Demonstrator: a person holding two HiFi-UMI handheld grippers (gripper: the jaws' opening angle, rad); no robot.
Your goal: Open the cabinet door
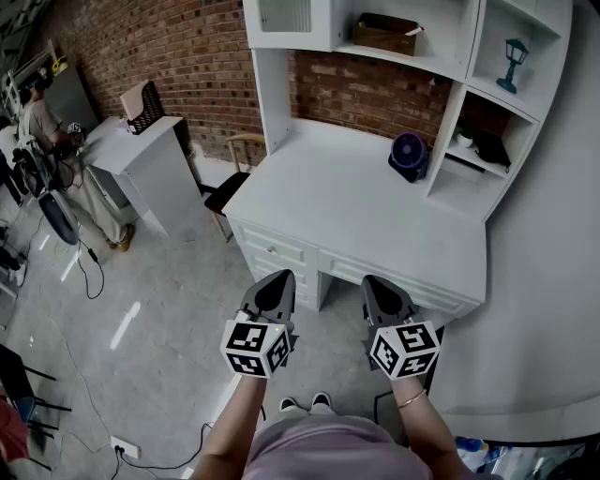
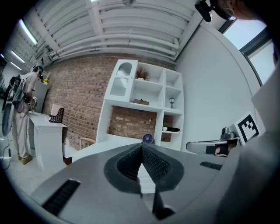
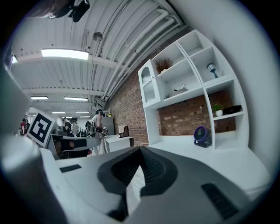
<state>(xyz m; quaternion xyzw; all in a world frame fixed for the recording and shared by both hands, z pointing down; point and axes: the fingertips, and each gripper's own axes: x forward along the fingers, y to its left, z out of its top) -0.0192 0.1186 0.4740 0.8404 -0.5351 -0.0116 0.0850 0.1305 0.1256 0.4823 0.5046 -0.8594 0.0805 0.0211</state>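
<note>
Zero progress so far: cabinet door (image 1: pixel 285 15), at 12 o'clock, top of the shelf unit over the desk (image 1: pixel 356 202), looks shut & untouched. Left gripper (image 1: pixel 277 285) & right gripper (image 1: pixel 377 289) sit well short of it, jaws pressed together, nothing btwn them. Reach, grab & pull all remain.

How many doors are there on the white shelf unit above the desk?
1. The cabinet door closes the top-left compartment of the shelf unit; all other compartments are open shelves. None seems hidden.
</note>
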